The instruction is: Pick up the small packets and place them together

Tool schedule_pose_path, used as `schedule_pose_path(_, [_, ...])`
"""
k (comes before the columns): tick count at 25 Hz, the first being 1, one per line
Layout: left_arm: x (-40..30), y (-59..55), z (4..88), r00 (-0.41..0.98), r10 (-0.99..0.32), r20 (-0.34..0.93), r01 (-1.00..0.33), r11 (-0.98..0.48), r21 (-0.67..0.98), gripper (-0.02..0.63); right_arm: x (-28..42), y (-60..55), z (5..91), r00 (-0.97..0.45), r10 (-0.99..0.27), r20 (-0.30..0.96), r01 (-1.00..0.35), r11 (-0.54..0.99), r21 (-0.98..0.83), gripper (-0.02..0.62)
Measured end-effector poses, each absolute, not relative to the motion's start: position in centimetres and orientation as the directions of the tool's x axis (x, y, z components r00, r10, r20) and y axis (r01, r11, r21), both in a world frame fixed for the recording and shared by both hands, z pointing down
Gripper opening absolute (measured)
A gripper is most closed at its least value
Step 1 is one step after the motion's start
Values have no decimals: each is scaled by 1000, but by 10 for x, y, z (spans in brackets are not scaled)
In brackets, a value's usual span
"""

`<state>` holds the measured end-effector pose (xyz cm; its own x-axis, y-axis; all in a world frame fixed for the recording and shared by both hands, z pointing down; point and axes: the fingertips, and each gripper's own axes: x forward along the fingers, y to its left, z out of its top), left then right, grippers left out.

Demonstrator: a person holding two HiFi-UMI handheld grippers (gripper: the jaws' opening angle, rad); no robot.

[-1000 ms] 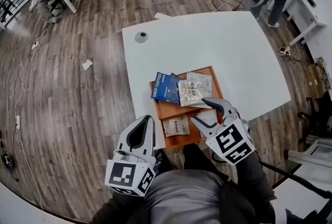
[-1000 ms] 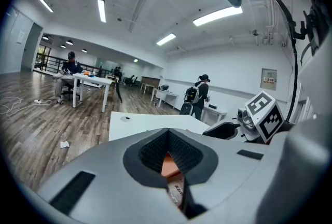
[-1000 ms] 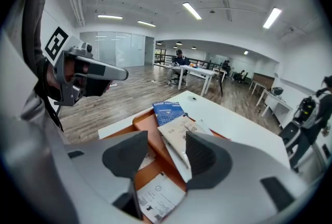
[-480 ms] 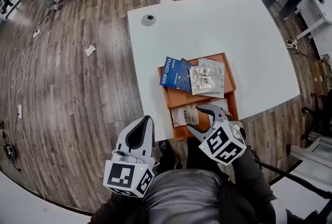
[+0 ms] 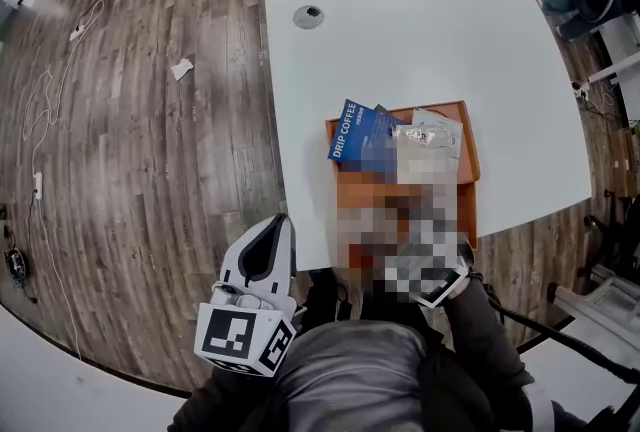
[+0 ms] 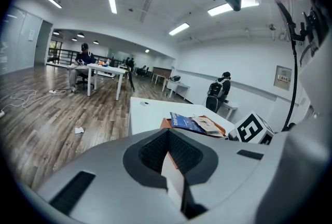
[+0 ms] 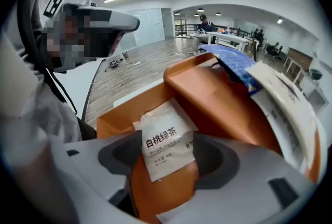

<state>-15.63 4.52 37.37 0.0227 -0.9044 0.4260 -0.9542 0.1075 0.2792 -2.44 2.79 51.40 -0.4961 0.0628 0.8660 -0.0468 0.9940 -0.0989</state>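
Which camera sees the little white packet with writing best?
The right gripper view: the white packet lies close up in the orange tray, writing clear. The head view has a blurred patch over that spot; the left gripper view doesn't show it.

Open-plan office: wood-plank floor point(image 6: 46, 109), ceiling strip lights point(image 6: 112, 2), white desks point(image 6: 106, 68) with seated person point(image 6: 81, 59) far ahead-left of left gripper point(image 6: 167, 130), loose cables point(image 5: 45, 150) on floor.
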Motion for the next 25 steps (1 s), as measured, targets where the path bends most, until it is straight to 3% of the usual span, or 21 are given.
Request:
schedule_pose_path(5, [-157,37,376,32,-905,424,-953,101,287,2,-24,24,517,-476,38,878,-38,997,-64,277])
schedule_pose_path(6, [-157,36,376,35,-905,423,-953,98,288,2,-24,23,517,-475,34,879,-34,998,-57,252])
schedule_pose_path(8, [-155,36,376,41,-905,423,-953,92,288,2,-25,22,516,-479,31,877,-35,998,-55,108])
schedule_pose_path(9, [-155,36,375,43,-906,422,-954,89,288,2,-25,23,516,-482,32,875,-35,998,-56,94])
schedule_pose_path(25, [-131,54,336,97,-945,312,-964,-11,266,2,-18,56,450,-572,-53,818,-50,998,31,71])
